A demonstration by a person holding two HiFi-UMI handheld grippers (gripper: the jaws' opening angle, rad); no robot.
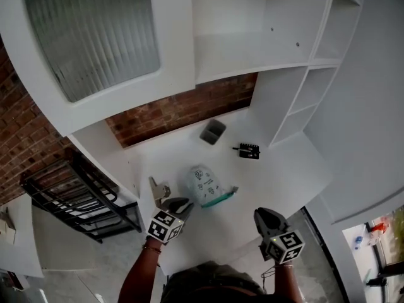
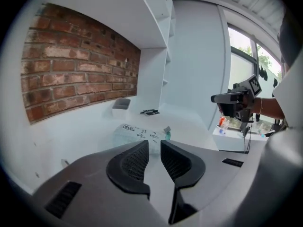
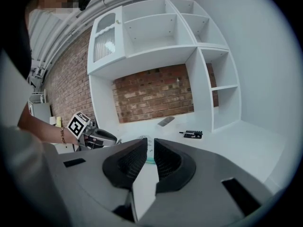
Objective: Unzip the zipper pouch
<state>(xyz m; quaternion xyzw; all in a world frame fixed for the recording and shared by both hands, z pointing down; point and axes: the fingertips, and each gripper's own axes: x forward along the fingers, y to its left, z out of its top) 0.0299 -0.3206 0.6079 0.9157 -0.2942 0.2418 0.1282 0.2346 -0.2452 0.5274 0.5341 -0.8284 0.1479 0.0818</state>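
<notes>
The zipper pouch [image 1: 206, 185] lies flat on the white desk [image 1: 278, 175]; it is translucent white with dark print and a teal zipper edge [image 1: 219, 199] on its near side. My left gripper [image 1: 187, 204] hovers just left of the pouch and clear of it, its jaws a narrow gap apart with nothing between them. In the left gripper view the pouch [image 2: 138, 132] sits beyond the left gripper [image 2: 154, 145], with the zipper pull [image 2: 166, 133] at its right end. My right gripper [image 1: 261, 213] is shut and empty, near the desk's front edge to the right of the pouch.
A small grey bin [image 1: 213, 131] and a black comb-like item [image 1: 249, 150] lie farther back on the desk. A small metal piece [image 1: 158, 189] sits by the left gripper. White shelves [image 1: 297, 93] rise at the right, and a black metal rack [image 1: 76, 194] stands at the left.
</notes>
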